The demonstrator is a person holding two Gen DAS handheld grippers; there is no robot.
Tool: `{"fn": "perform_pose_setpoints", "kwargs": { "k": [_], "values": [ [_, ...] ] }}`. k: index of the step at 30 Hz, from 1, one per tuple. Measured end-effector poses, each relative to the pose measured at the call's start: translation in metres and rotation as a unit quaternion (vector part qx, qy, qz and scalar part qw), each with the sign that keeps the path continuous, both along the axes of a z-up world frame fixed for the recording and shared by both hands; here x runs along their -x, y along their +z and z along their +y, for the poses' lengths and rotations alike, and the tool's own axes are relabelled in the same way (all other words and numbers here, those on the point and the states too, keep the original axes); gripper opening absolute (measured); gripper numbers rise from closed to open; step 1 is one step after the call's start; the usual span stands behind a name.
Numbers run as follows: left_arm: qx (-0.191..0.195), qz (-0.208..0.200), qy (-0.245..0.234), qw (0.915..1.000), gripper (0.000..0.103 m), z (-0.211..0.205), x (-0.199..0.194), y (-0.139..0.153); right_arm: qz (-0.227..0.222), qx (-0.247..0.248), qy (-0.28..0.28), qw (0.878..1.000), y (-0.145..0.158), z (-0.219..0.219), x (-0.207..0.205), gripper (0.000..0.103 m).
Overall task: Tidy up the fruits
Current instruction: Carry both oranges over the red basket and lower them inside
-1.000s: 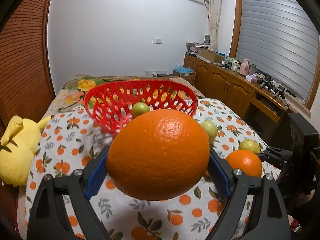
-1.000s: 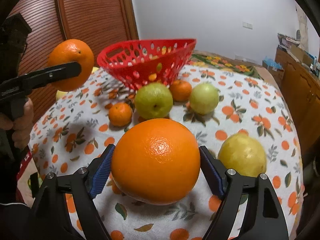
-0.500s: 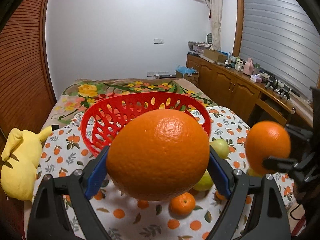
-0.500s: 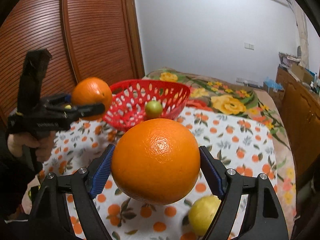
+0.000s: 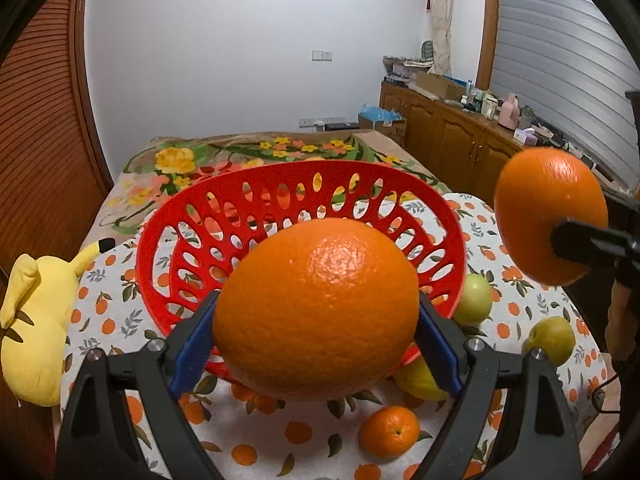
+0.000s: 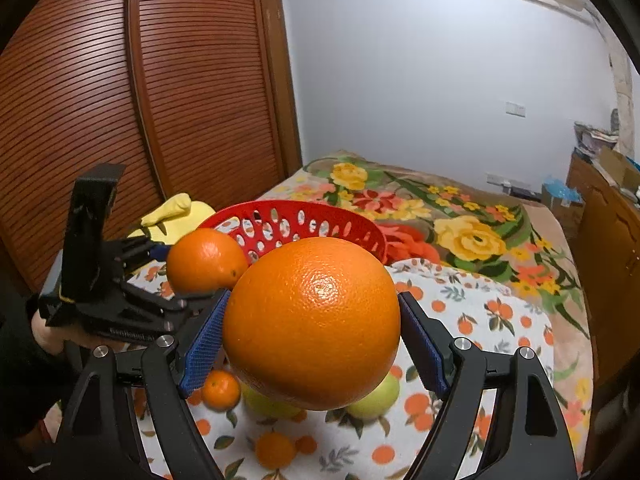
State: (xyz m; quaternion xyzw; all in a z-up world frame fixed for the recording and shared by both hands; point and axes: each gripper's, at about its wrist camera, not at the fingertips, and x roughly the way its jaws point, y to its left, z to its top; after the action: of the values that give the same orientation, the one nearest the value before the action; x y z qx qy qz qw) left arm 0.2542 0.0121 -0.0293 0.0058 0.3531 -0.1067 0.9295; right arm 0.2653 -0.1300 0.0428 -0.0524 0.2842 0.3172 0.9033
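A bedroom with a louvred wooden wardrobe, white walls and a flowered bedspread [image 6: 460, 216] frames the work; the fruit lies on a white cloth printed with small oranges [image 5: 516, 264], spread over the surface in front of the bed. A yellow plush toy [image 5: 36, 320] slumps at the cloth's left edge.

The left claw [image 5: 316, 320] is clamped on a large orange [image 5: 316, 308], blue pads pressed to its two sides, held up in front of the red basket [image 5: 200, 240] — above the near rim or just short of it, I cannot tell which. The right claw [image 6: 312, 340] is likewise clamped on a second large orange [image 6: 312, 320], held in the air to the right of the basket and nearer than the other; from the left view it shows at the right edge [image 5: 550, 216].

As far as the frames show, the sorting is barely begun: what can be seen of the basket's inside holds no fruit, though the near orange hides part of it. Still out on the cloth are a small mandarin [image 5: 388, 430], a green fruit beside the basket [image 5: 474, 298], a yellowish one [image 5: 552, 340] further right, and another partly hidden under the left claw — so both oranges and all of these remain to go in.
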Motion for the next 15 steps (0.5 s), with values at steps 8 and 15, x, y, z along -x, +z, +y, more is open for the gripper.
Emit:
{"fn": "perform_pose_setpoints", "kwargs": {
  "k": [8,15],
  "values": [
    [-0.007,0.024,0.003,0.9997,0.09,0.002,-0.015,-0.011,0.012,0.008,0.01,1.0,-0.003,0.012,-0.025,0.084],
    [-0.014,0.037,0.0,0.9992,0.09,0.003,-0.018,-0.014,0.019,0.019,0.022,0.999,-0.006,0.02,-0.041,0.084]
  ]
}}
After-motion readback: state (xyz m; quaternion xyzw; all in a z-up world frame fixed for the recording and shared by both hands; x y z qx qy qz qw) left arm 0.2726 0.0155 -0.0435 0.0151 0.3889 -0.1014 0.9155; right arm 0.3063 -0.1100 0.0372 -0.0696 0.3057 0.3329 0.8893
